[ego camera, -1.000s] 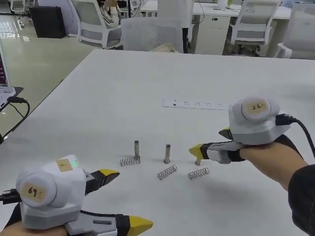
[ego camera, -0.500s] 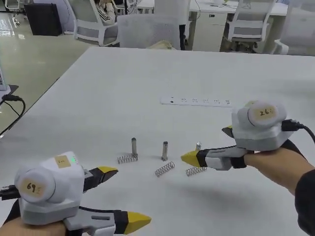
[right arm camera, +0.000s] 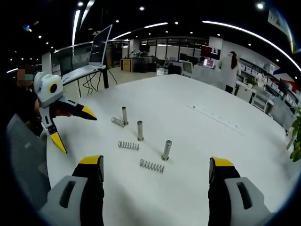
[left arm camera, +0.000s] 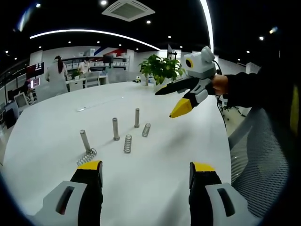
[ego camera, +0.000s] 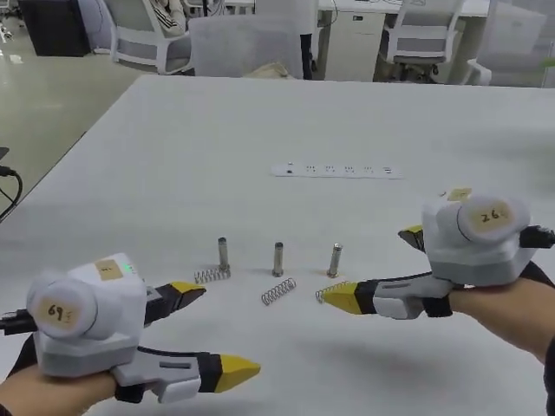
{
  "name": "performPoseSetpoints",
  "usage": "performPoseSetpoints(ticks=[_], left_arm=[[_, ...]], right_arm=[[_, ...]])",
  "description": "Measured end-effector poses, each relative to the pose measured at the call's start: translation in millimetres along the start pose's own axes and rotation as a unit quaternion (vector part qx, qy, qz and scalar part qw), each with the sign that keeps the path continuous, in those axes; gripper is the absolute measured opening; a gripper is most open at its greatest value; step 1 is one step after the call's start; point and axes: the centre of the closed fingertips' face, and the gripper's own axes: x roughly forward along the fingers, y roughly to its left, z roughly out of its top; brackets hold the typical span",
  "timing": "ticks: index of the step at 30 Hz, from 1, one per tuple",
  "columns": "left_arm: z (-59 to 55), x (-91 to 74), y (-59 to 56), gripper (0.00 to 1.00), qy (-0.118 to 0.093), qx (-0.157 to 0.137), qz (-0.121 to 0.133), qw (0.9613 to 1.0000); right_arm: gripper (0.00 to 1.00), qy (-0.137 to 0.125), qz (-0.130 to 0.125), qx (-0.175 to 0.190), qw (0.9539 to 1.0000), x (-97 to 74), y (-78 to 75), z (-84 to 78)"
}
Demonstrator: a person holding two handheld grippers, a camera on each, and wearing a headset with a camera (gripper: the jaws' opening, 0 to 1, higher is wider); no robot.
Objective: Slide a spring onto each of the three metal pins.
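Three short metal pins stand upright in a row on the white table: left pin (ego camera: 223, 251), middle pin (ego camera: 278, 258), right pin (ego camera: 335, 259). A spring lies flat beside each: left spring (ego camera: 212, 275), middle spring (ego camera: 278, 291), right spring (ego camera: 326, 289), which is partly behind a yellow fingertip. My right gripper (ego camera: 373, 267) is open and empty, just right of the right pin. My left gripper (ego camera: 212, 334) hangs open and empty nearer me, short of the left spring. Pins (left arm camera: 114, 128) (right arm camera: 139, 130) and springs (left arm camera: 127, 143) (right arm camera: 151, 165) lie ahead of both open jaw pairs.
A white power strip (ego camera: 334, 170) lies across the table (ego camera: 173, 156) beyond the pins. Office chairs (ego camera: 230, 48) stand at the far edge. Bare tabletop surrounds the pins on all sides.
My right gripper has drawn back toward me from the right pin, which now stands uncovered. The head camera has tilted. The left gripper has barely moved.
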Motion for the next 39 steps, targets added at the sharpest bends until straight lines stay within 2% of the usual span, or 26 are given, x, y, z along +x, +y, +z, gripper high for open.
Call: performPoseSetpoints(ticks=[7,13,21,27,36,39], left_arm=[[-1.1,10.7,3.8,0.7,0.004,-0.006,-0.006,1.0],[-1.3,23.1,4.9,0.68,0.012,-0.006,-0.015,0.9998],[0.3,37.1,11.5,0.66,0.014,-0.011,-0.021,0.9996],[-0.2,47.8,10.3,0.63,0.019,-0.01,-0.024,0.9995],[-3.4,64.2,21.0,0.56,0.023,-0.011,-0.01,0.9996],[-5.0,68.5,26.2,0.51,0.023,-0.012,0.0,0.9997]], right_arm=[[0.92,-0.013,-0.003,0.009,0.9999,-14.2,3.7,-2.5],[0.92,-0.017,-0.006,0.016,0.9997,-29.7,9.5,-12.6],[0.91,-0.03,-0.023,0.037,0.9986,-46.2,10.8,-18.6],[0.91,-0.035,-0.033,0.053,0.9974,-49.1,6.2,-21.7],[0.9,-0.036,-0.035,0.055,0.9972,-48.4,7.0,-22.2],[0.9,-0.037,-0.039,0.057,0.997,-49.7,5.7,-22.0]])
